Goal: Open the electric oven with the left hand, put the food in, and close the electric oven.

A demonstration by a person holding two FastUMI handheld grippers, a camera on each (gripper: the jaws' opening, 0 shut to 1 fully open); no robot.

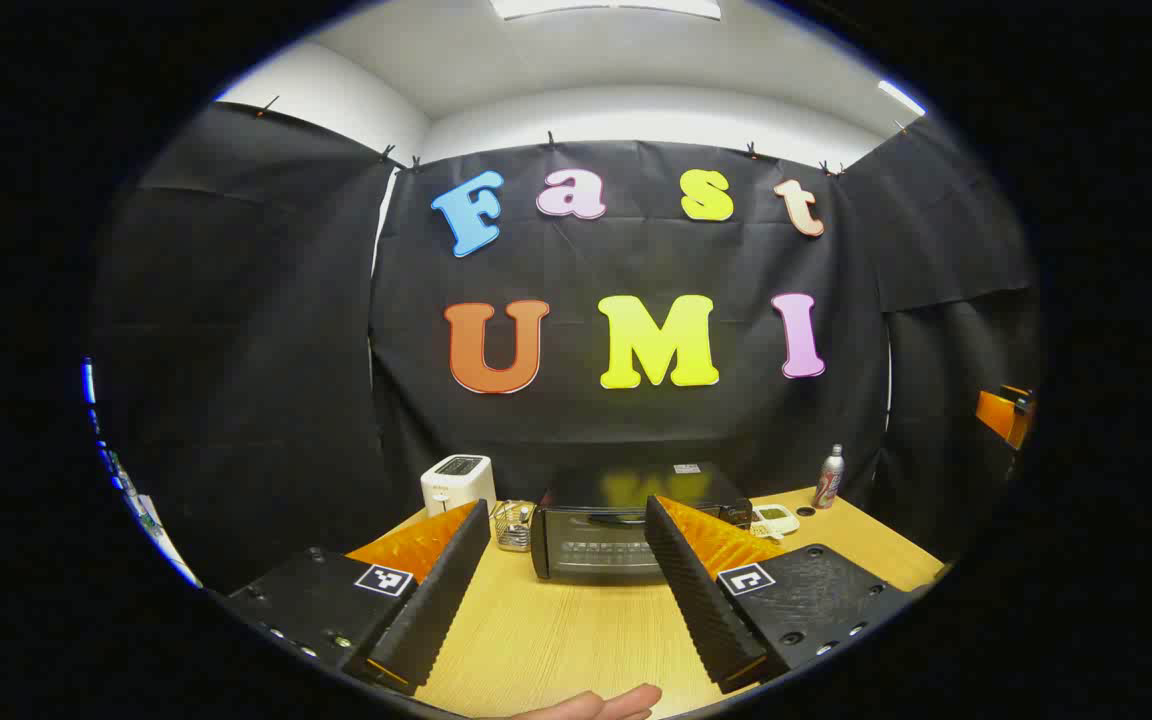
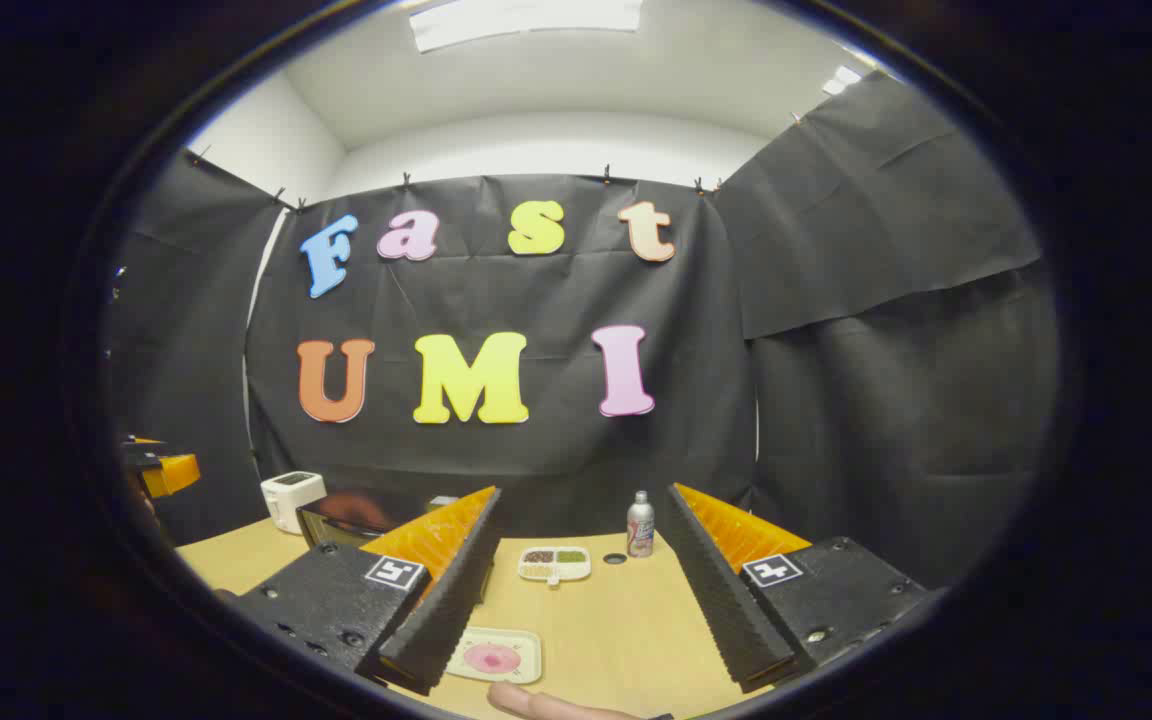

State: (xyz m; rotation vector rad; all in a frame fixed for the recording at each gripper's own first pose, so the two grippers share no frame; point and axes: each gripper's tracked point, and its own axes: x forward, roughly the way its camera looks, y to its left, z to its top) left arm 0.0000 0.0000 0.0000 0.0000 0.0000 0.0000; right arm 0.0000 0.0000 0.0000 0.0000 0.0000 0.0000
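Left gripper (image 1: 566, 590) spread wide & empty, aimed at shut oven (image 1: 601, 535) at table (image 1: 556, 640) rear, presumably to reach its door; right gripper (image 2: 576, 590) likewise released, over food tray (image 2: 494, 656), prob. for pickup.

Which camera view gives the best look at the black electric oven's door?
The left gripper view: the black electric oven faces the camera, shut, between the open left gripper fingers. In the right gripper view, the oven sits at an angle, partly behind a finger.

Black cloth walls (image 1: 236, 330) around a wooden table (image 1: 556, 630), white ceiling with bright light panels (image 2: 526, 20).
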